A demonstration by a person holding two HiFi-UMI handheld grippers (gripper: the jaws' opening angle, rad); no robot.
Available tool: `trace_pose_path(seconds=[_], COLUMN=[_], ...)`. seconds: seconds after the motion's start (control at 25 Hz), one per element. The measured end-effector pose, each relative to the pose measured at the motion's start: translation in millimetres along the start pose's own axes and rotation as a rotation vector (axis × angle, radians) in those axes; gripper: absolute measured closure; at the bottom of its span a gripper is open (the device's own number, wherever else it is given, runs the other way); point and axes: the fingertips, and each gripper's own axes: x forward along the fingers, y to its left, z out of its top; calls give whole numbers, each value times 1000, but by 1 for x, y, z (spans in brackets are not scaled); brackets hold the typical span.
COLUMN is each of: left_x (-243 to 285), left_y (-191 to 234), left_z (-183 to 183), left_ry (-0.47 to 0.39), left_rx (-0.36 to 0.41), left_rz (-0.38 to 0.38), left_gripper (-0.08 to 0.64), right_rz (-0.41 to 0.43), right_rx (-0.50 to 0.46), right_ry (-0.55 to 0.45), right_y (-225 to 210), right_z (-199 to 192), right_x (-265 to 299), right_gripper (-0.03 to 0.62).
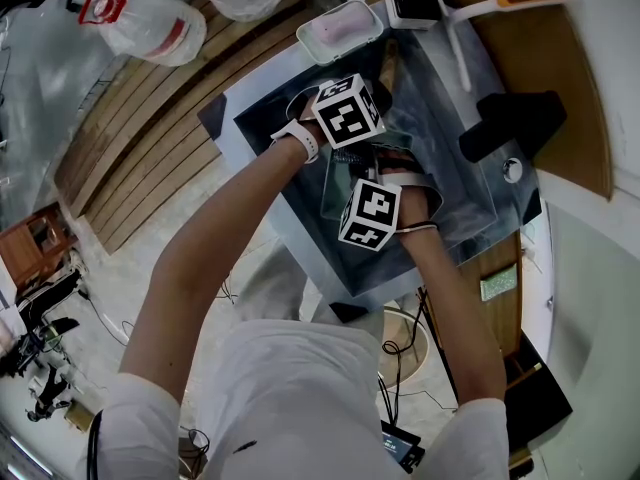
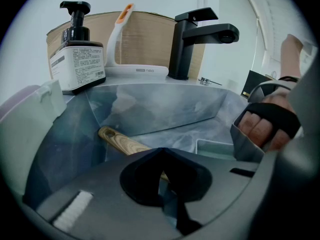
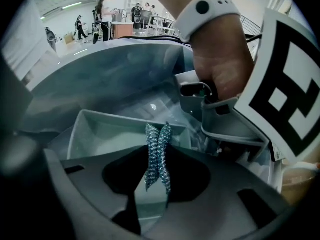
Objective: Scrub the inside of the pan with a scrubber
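A grey rectangular pan (image 3: 95, 131) lies in the steel sink (image 1: 470, 193), and its wooden handle (image 2: 120, 141) points toward the sink's back left corner. My left gripper (image 2: 167, 184) is shut on that handle, which runs in between the jaws. My right gripper (image 3: 157, 159) is shut on a folded, sparkly blue scrubber (image 3: 158, 151) that hangs just over the pan's inside. In the head view both marker cubes sit close together over the sink, the left cube (image 1: 348, 109) above the right cube (image 1: 370, 213), and they hide most of the pan.
A black faucet (image 2: 196, 36) stands at the sink's back edge. Beside it are a soap pump bottle (image 2: 76, 59) and a white brush with an orange handle (image 1: 495, 6). A pale lidded container (image 1: 340, 30) sits at the sink's left corner. The sink walls enclose both grippers.
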Motion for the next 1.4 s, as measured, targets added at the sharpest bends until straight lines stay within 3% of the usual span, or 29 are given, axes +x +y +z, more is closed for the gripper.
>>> trace_pose_path(seconds=[0.28,0.8,1.04,1.4], left_x=[-1,-4,-4,-3], left_y=[0,-2,-2,-1], left_z=[0,3,3,2], left_ry=[-2,-6,-8,0], left_rx=[4,24,25,26], left_rz=[-3,2,8,19], left_gripper=[555,555,555,555], right_rz=[16,166,256,305], right_rx=[-34,-46,7,49], right_ry=[10,-12,-31,-41], right_y=[15,77,97,100], right_z=[2,9,13,17], right_x=[-4,-19,-26,-40], right_gripper=[488,488,488,488])
